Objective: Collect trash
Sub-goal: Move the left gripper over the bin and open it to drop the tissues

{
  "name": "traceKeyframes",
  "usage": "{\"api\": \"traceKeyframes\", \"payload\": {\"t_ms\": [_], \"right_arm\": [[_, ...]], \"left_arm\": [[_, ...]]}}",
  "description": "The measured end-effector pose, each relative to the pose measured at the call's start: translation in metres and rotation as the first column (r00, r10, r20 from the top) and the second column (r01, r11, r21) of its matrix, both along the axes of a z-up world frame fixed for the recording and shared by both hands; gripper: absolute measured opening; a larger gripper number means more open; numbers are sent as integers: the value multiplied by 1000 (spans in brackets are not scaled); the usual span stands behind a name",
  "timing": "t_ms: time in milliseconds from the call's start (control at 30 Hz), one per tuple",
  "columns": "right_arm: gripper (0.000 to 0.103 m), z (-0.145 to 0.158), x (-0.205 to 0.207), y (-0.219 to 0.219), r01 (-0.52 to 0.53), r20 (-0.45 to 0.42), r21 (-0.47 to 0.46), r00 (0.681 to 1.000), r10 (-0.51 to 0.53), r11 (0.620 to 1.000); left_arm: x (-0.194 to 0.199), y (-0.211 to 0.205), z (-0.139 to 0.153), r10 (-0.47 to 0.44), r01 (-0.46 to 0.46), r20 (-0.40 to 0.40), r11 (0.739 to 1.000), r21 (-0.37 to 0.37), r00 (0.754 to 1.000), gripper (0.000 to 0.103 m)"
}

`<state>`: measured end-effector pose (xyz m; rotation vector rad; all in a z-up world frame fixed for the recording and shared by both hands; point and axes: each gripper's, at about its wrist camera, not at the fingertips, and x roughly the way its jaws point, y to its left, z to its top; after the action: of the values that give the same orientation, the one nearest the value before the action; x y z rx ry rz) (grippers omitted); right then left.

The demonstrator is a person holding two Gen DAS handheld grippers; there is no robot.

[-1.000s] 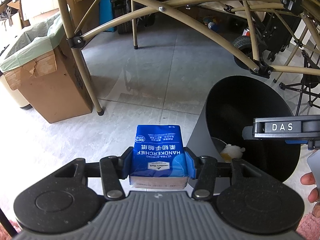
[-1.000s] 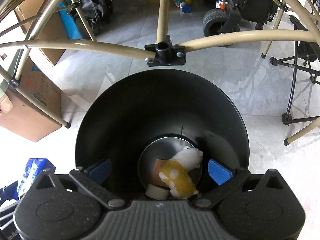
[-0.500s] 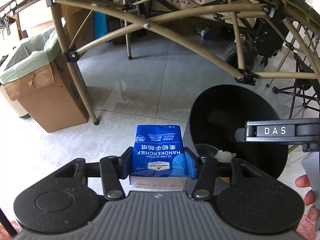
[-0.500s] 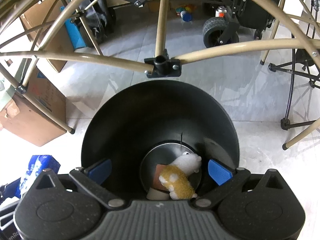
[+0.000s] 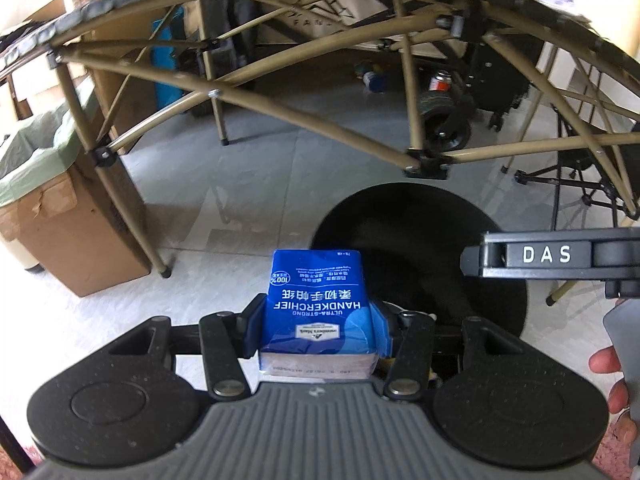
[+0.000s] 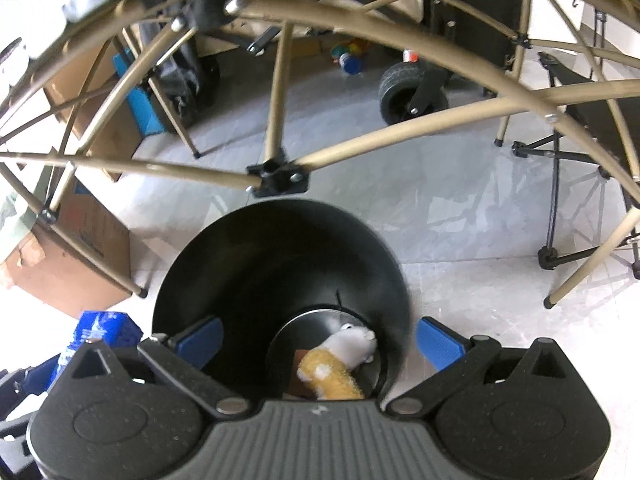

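Observation:
My left gripper point(image 5: 318, 330) is shut on a blue handkerchief tissue pack point(image 5: 318, 306), held beside the near left rim of the black round bin point(image 5: 496, 236). The same pack point(image 6: 100, 330) shows at the lower left of the right wrist view. My right gripper point(image 6: 318, 342) stands open above the bin point(image 6: 280, 256), its blue pads wide apart with nothing between them. At the bin's bottom lie a white and yellow plush toy point(image 6: 340, 364) and a brown scrap. The right gripper's body marked DAS point(image 5: 552, 258) hangs over the bin's right side.
A tan folding table frame point(image 5: 304, 116) arches overhead; its joint point(image 6: 278, 178) sits just beyond the bin. A cardboard box with a green liner point(image 5: 48, 216) stands at the left. A wheeled cart point(image 5: 444, 120) and a black stand point(image 6: 560, 200) are further back. A person's fingers point(image 5: 608, 364) show at the right edge.
Both grippers have risen and drawn back, so the bin looks smaller and lower in each view and more of the table frame shows. The left still holds the tissue pack; the right stays open.

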<state>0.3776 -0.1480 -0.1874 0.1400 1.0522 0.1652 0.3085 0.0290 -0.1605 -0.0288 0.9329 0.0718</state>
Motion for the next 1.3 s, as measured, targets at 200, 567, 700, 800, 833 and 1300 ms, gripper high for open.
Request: {"api": "traceKeyframes", "payload": {"t_ms": [200,567,700,800,833,1300], "right_arm": [[103,11,-8,-34,82,62,22,995,-83,996],[103,16,-16,-89,180,81,49,980,-184,982],[103,13,-20,-104,212,72,34,974,-214,977],[103,10,-22,-116,225,61,10,972,-226,974],[103,9,-23,-119,228,58,1,972,-228,974],[103,-11,-35,-147,249,17,-92,969,-248,964]], "left_arm": [[4,-26,3,-45,45,-7,999,6,999,53],[19,-69,1,-112,114,-55,993,19,992,53],[27,-79,-3,-116,118,-80,993,17,990,53],[35,-88,-7,-120,122,-105,992,14,987,53],[37,-91,-8,-123,125,-111,992,13,986,53],[66,-112,-29,-100,109,-226,994,27,969,53]]}}
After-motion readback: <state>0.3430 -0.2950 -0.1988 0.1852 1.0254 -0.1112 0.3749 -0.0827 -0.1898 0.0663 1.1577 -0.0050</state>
